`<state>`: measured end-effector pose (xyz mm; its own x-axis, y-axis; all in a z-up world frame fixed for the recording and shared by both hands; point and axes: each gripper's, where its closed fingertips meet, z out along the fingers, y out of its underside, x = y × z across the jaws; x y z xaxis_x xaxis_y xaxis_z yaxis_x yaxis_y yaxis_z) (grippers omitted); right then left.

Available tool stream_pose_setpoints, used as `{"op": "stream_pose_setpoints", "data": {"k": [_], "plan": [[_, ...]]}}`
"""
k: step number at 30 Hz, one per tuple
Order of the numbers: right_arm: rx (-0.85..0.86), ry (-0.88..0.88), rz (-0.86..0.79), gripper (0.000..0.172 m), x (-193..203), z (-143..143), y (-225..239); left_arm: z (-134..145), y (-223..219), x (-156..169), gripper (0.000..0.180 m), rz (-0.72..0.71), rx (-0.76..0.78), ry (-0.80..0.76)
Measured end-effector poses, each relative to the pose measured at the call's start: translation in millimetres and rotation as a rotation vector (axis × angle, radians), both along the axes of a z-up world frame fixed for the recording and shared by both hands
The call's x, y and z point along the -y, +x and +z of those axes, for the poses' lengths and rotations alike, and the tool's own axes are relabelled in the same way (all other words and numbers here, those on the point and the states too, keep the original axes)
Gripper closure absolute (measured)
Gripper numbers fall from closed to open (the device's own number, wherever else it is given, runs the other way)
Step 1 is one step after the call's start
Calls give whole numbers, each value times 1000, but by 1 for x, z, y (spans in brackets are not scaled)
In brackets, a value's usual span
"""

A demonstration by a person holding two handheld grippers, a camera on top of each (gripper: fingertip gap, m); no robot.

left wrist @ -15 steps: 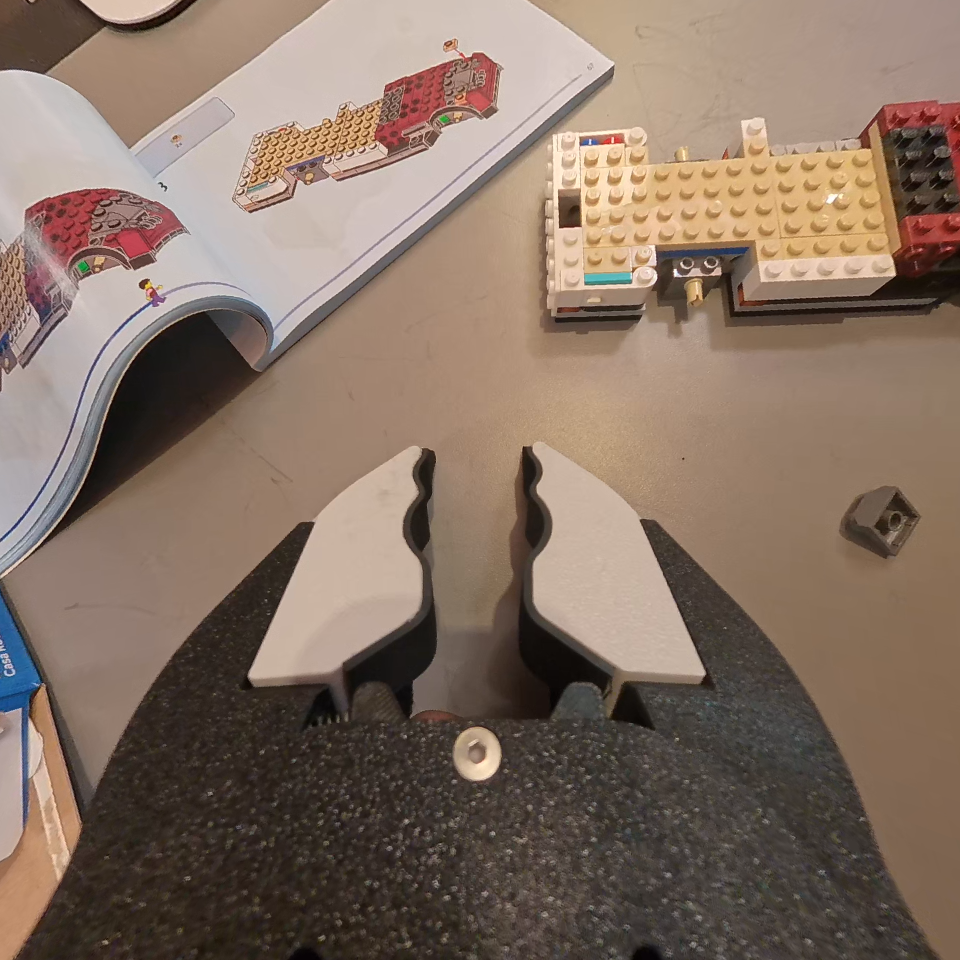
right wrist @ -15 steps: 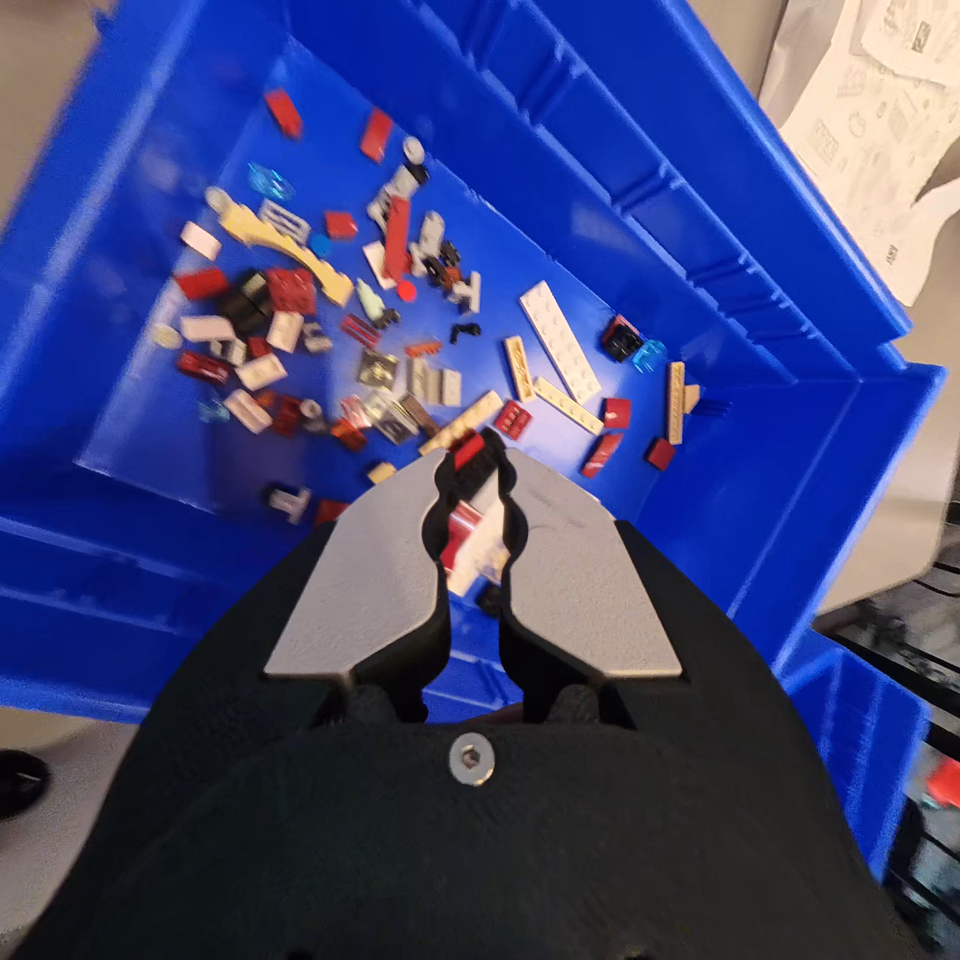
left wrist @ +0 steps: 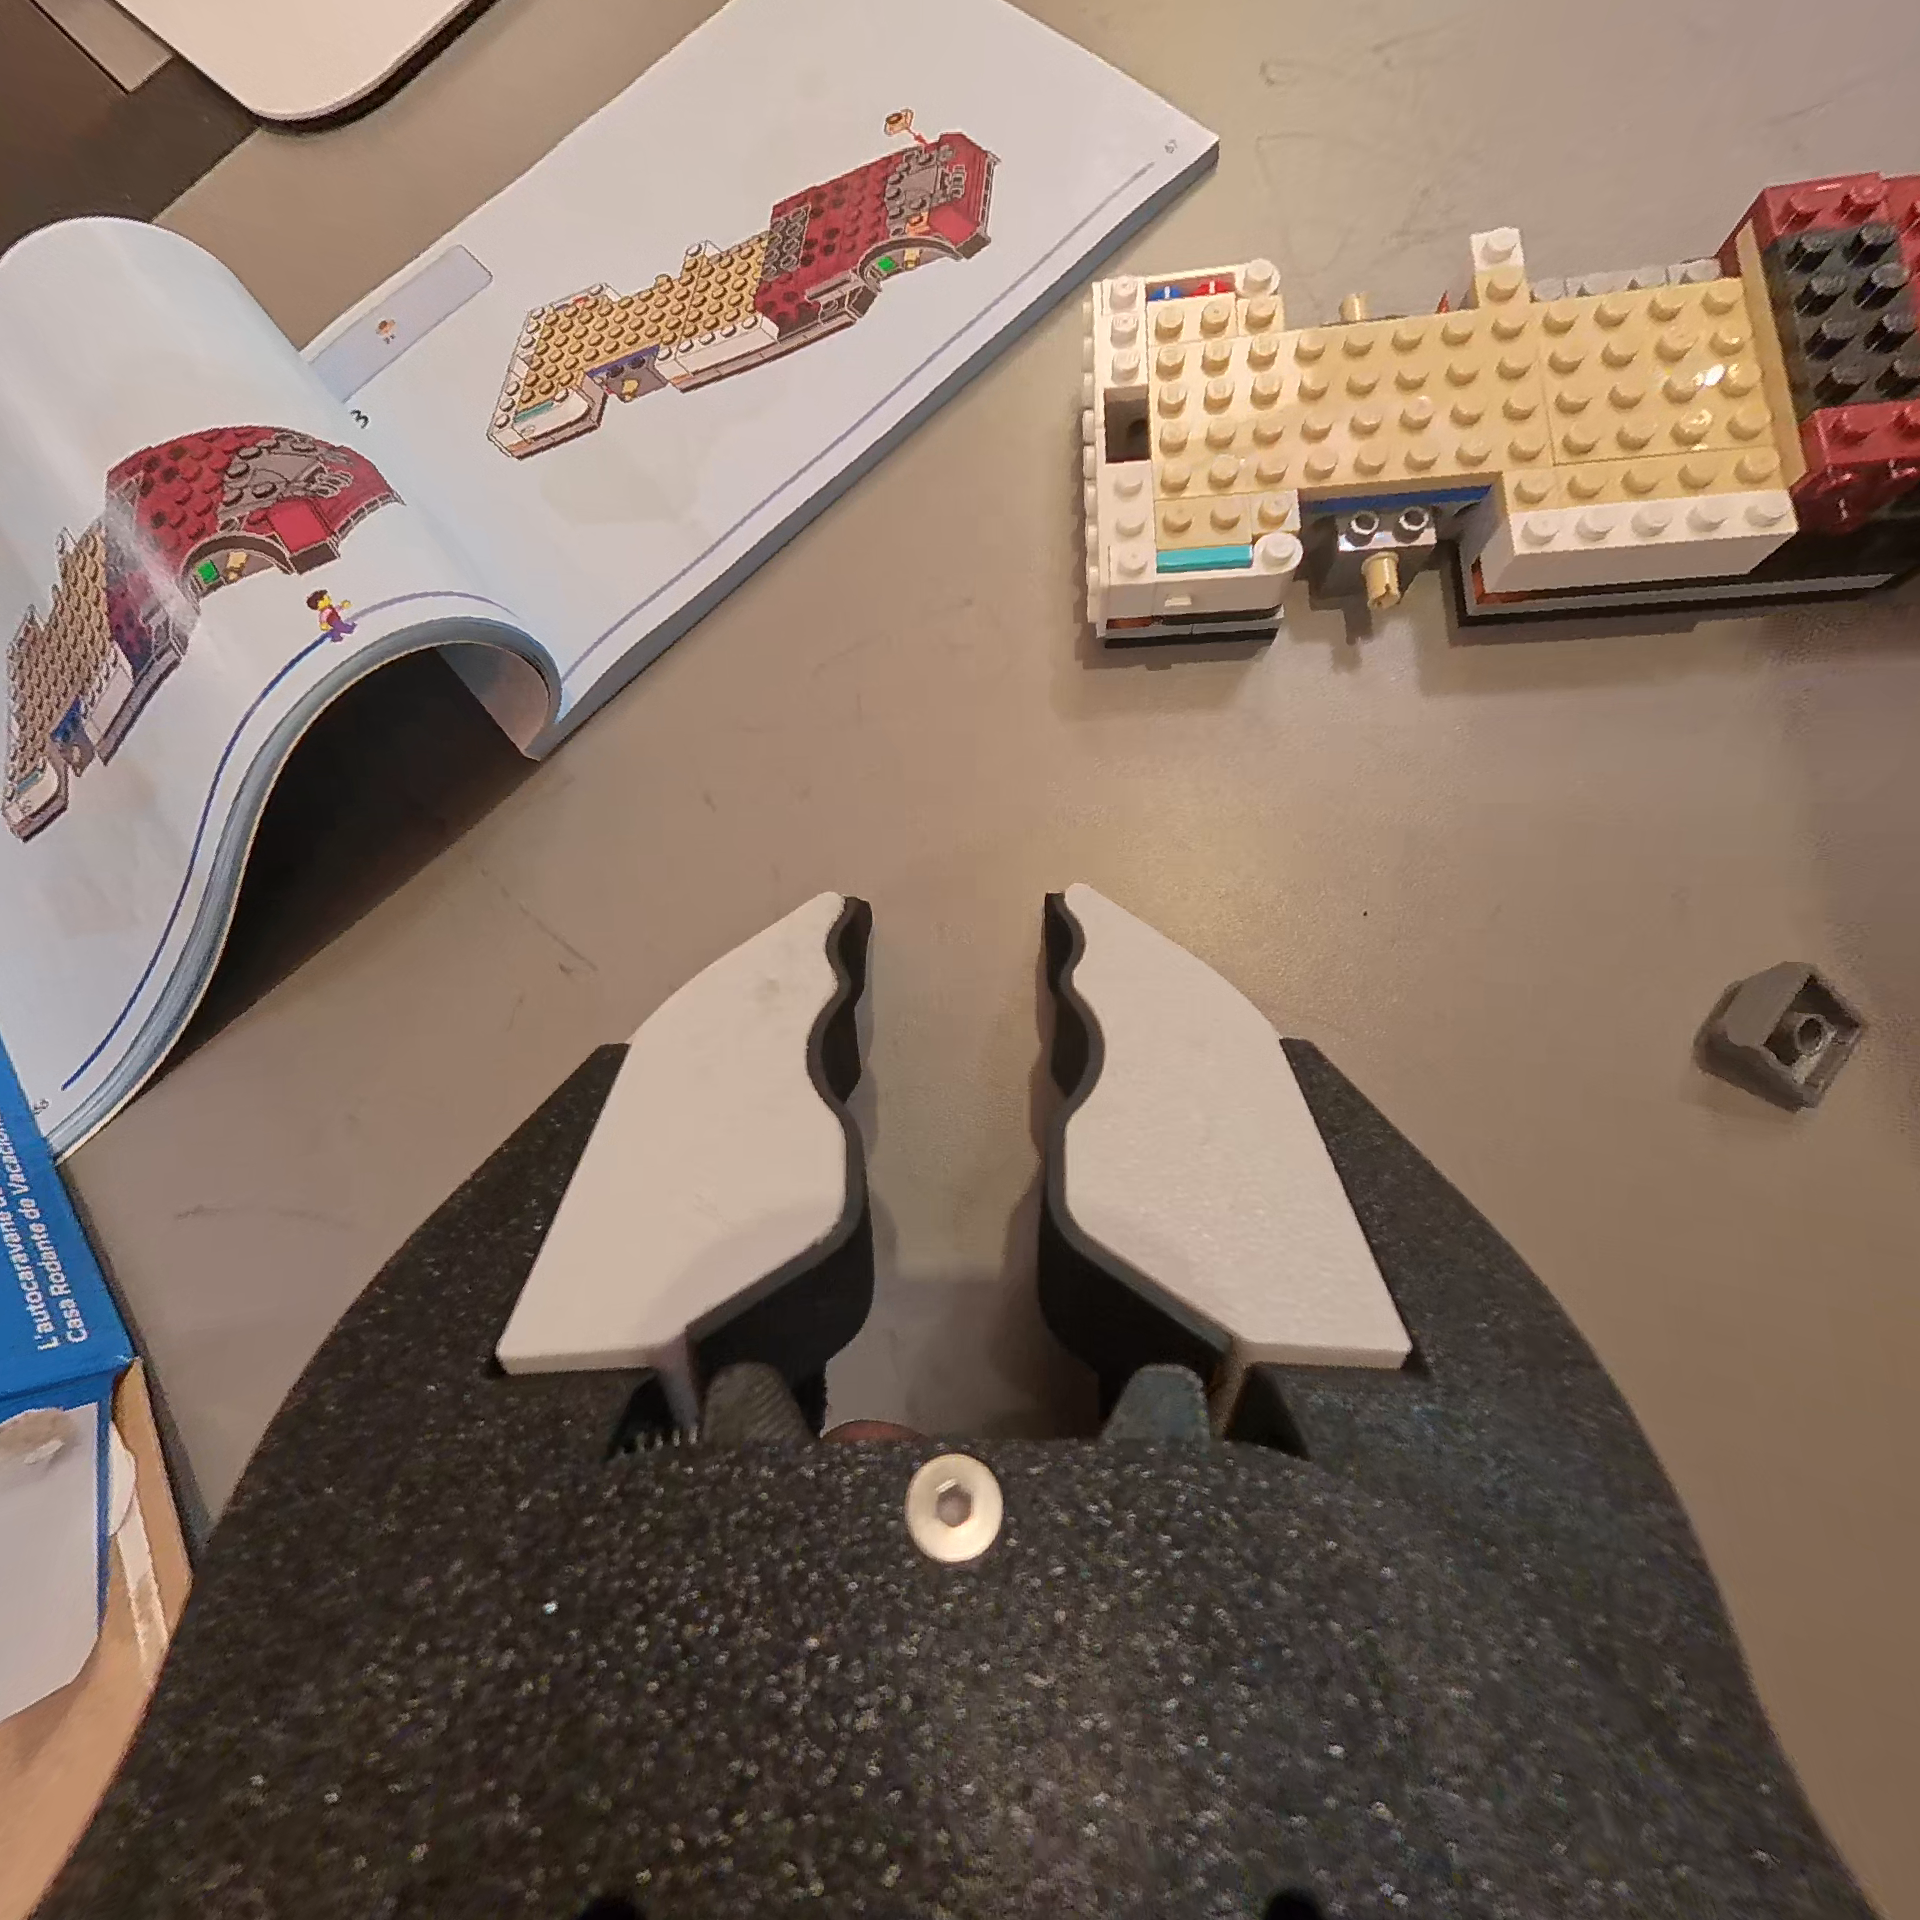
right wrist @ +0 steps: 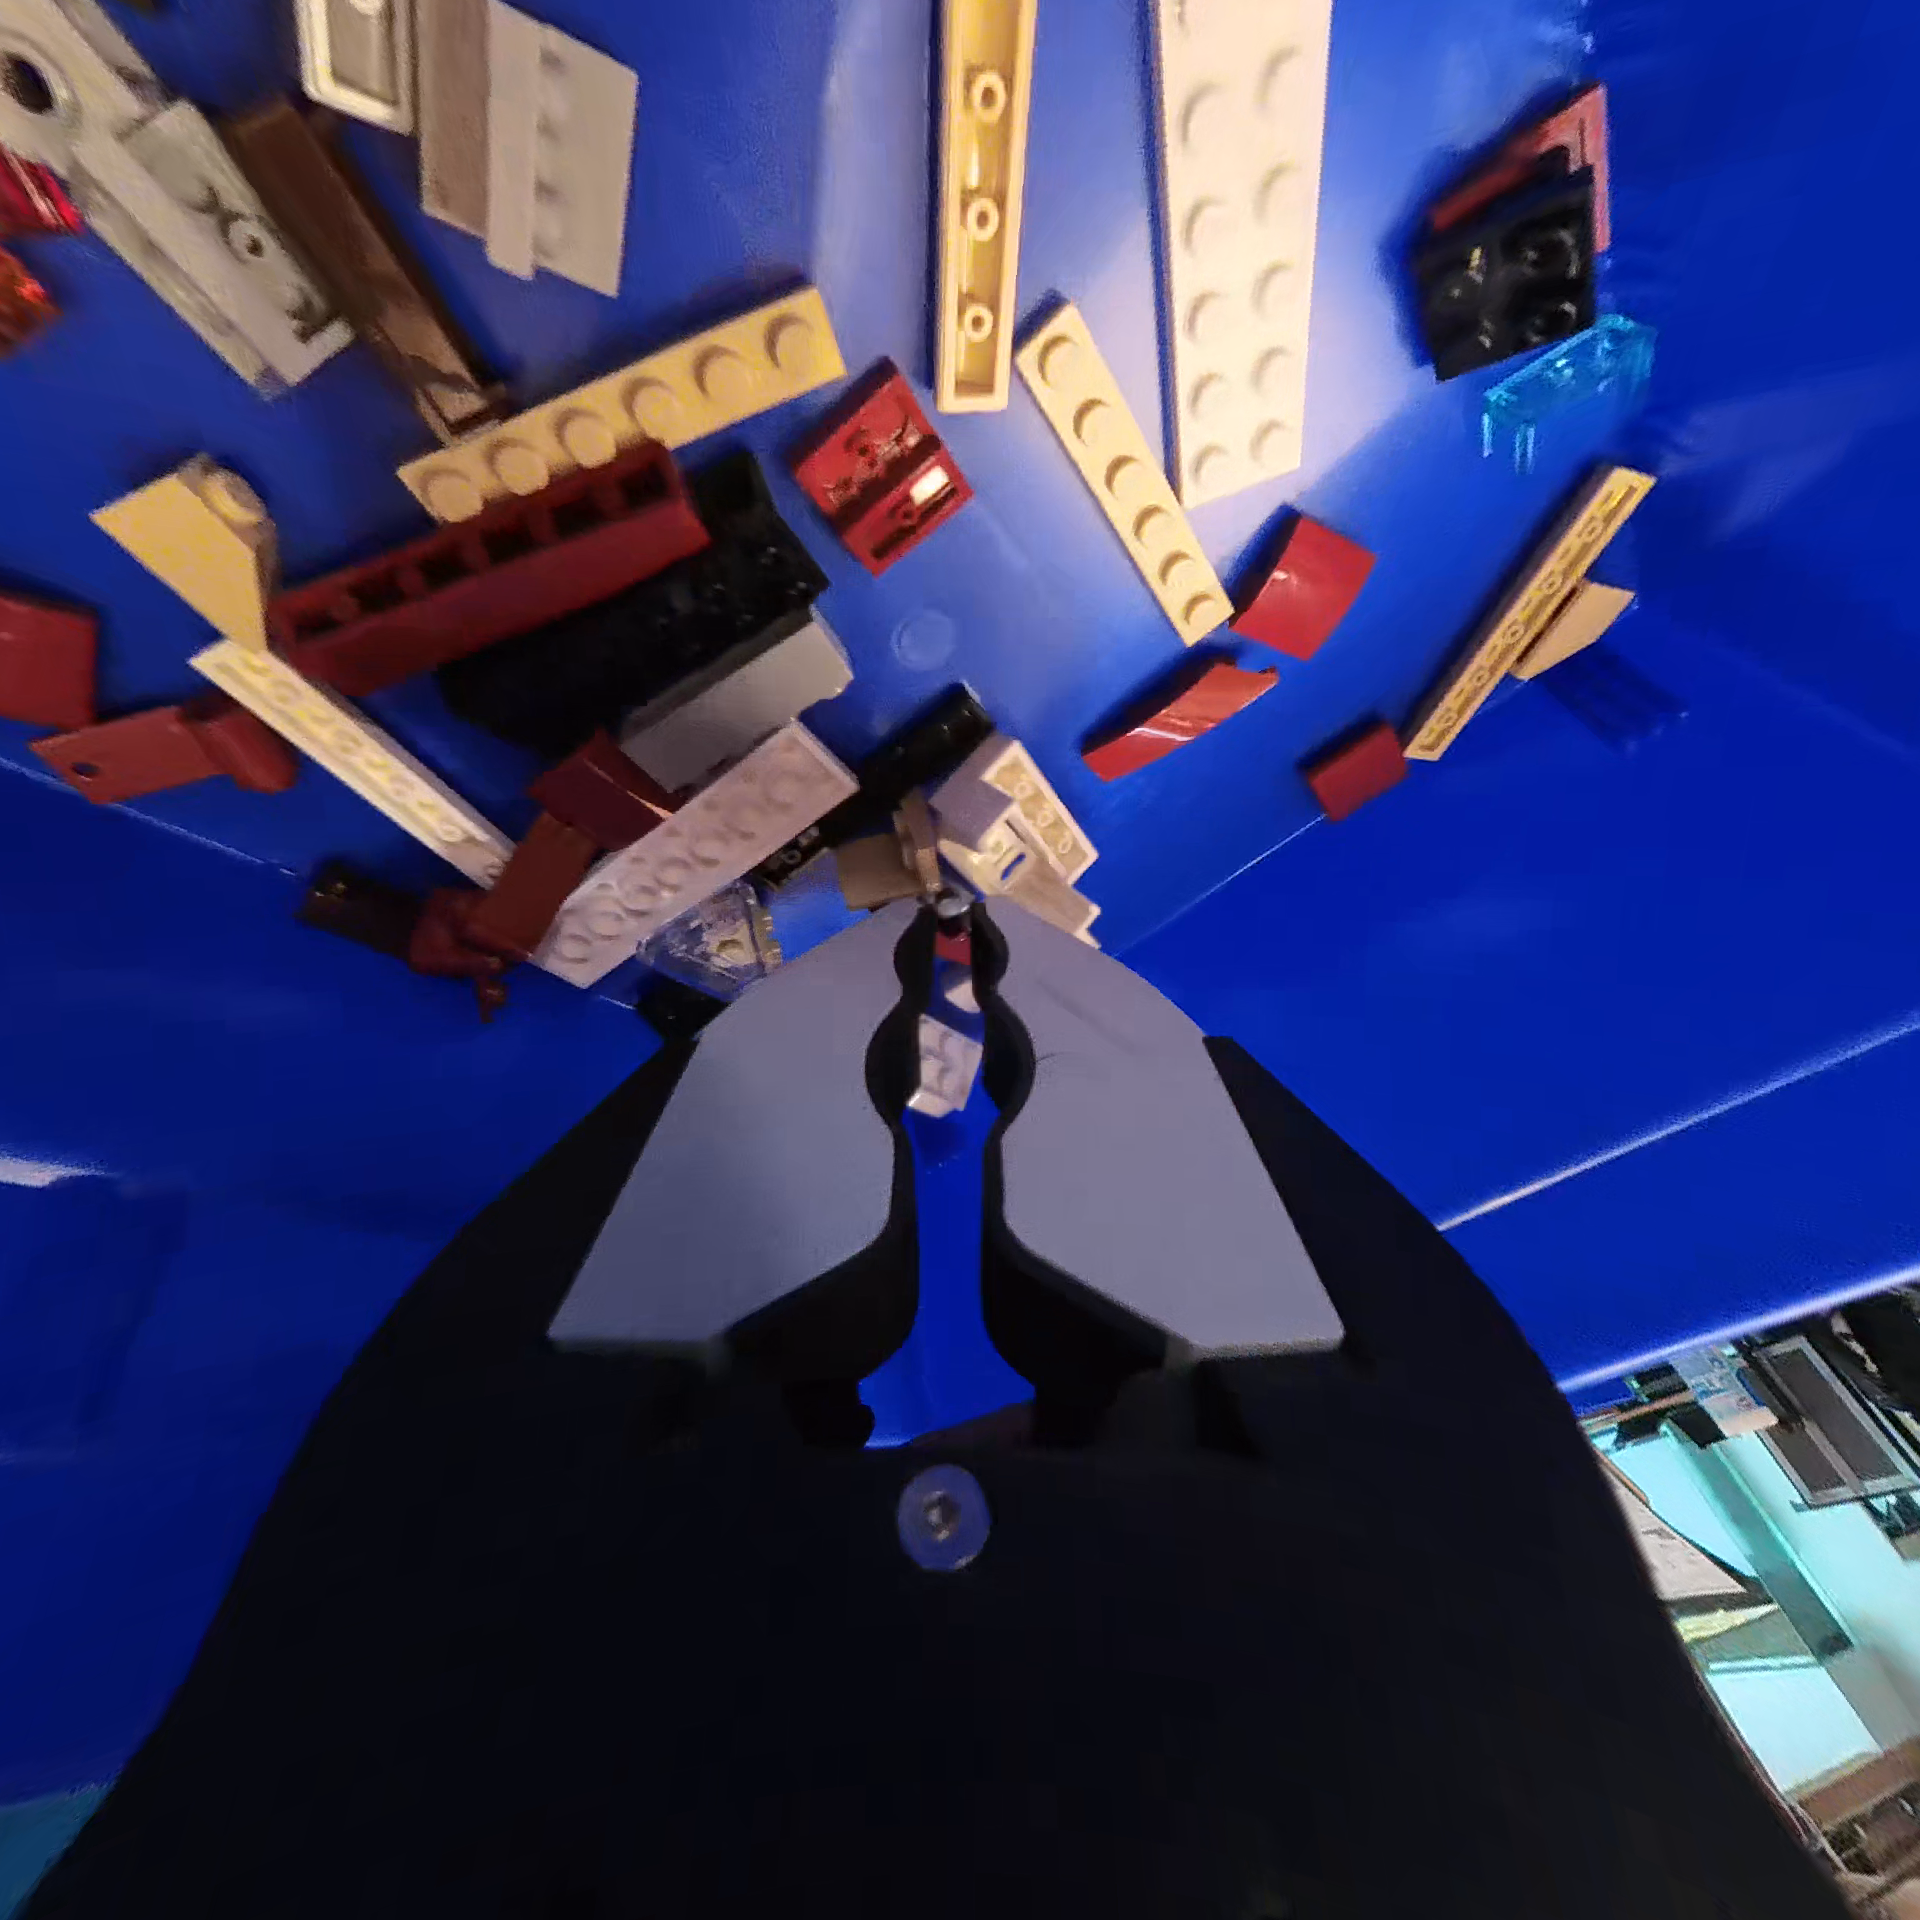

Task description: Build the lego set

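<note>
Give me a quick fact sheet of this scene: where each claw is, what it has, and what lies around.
Left claw: open, bare, over tan table
Ahead of it: half-built brick model, open instruction booklet, loose grey brick
Left edge: blue carton
Right claw: nearly closed, down inside blue bin
At its tips: a small red piece; grip unclear
Around: scattered cream, red, black and white bricks, clear blue piece

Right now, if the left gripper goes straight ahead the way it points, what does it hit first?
Bare tabletop, as far as this view shows. The left gripper is open and empty. Brick model sits ahead-right and booklet ahead-left, both off the line, though depth is unclear.
</note>
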<state>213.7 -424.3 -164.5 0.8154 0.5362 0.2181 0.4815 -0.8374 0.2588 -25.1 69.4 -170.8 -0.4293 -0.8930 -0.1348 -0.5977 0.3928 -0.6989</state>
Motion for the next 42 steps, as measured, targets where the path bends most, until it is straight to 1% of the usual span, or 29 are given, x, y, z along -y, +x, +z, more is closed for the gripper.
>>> {"op": "stream_pose_setpoints", "data": {"k": [1, 4, 8, 13, 17, 21, 23, 25, 26, 31, 33, 37, 39, 42], "plan": [[-10, 19, -3, 161, -3, 0, 0, 0, 0, 0, 146, 0, 1, 1], [-76, 80, -37, 160, -15, -1, -3, 0, 0, 0, 147, -1, -1, -1], [-89, 128, -103, 157, -29, 1, 7, 0, -1, 1, 147, -8, -4, -5], [-105, 123, -156, 159, -23, 13, 9, 1, -1, 1, 147, -11, 10, 11], [-167, 63, -199, 161, -11, 4, -2, 0, -1, 1, 147, -10, 6, 6], [-160, 0, -233, 156, 1, -4, -1, 0, -1, 1, 147, -11, 6, 7], [-167, -1, -264, 154, 3, -4, 0, 0, -1, 1, 147, -10, 6, 6], [-162, -2, -284, 147, 4, -4, 2, 0, -1, 1, 147, -10, 6, 7], [-161, -1, -294, 147, 4, -3, 3, 0, -1, 1, 147, -10, 7, 8], [-134, 32, -349, 147, 7, 2, 5, 0, -1, 1, 147, -11, 7, 8], [-110, 38, -349, 148, 6, -1, 7, 0, -1, 1, 147, -11, 4, 4], [-36, 115, -327, 150, -10, 0, 20, 0, -1, 1, 147, -11, 6, 6], [-52, 141, -334, 150, -14, 4, 18, 1, -1, 1, 147, -11, 12, 13], [-72, 130, -349, 150, -9, 9, 13, 1, -1, 2, 147, -10, 17, 19]]}}
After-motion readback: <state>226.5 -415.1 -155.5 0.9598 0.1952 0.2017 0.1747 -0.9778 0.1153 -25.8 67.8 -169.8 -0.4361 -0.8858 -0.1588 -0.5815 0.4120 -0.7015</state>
